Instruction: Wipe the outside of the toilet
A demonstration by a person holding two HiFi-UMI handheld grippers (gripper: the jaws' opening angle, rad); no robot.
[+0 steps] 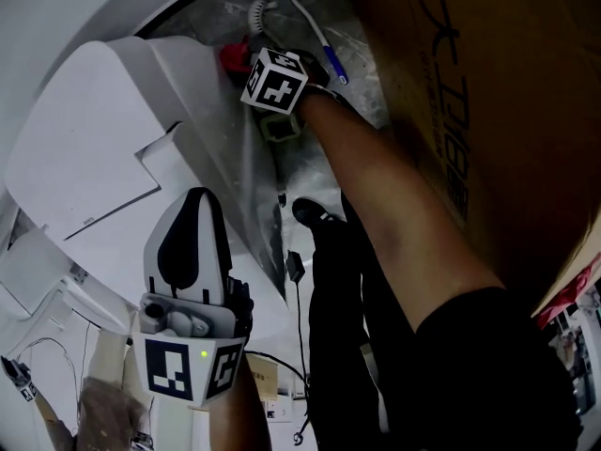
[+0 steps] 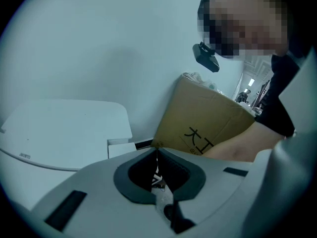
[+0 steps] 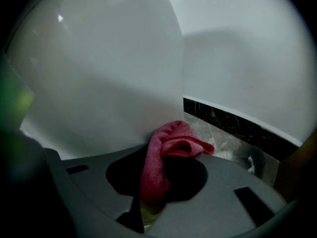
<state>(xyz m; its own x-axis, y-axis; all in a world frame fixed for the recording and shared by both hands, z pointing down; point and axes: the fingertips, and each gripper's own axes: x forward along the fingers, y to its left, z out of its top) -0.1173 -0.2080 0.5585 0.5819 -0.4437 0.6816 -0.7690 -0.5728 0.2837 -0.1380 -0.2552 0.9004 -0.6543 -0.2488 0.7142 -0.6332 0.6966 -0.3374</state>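
The white toilet [image 1: 94, 148] fills the left of the head view, its lid [image 2: 64, 128] down. My right gripper [image 1: 246, 62] reaches low behind it, beside the bowl's outer wall [image 3: 99, 73], and is shut on a red cloth [image 3: 153, 172] that touches the porcelain. In the head view only a bit of the cloth [image 1: 232, 57] shows past the marker cube. My left gripper [image 1: 192, 195] hangs over the toilet's near side, apart from it. Its jaws meet at the tips [image 2: 157, 148] with nothing between them.
A big cardboard box [image 1: 451, 92] stands close on the right, leaving a narrow gap beside the toilet. Crinkled plastic sheeting [image 1: 207, 17] covers the floor there, with a white brush [image 1: 258, 12] and a blue-handled tool [image 1: 324, 50]. The person's shoe [image 1: 315, 214] and a black cable [image 1: 296, 280] lie nearer.
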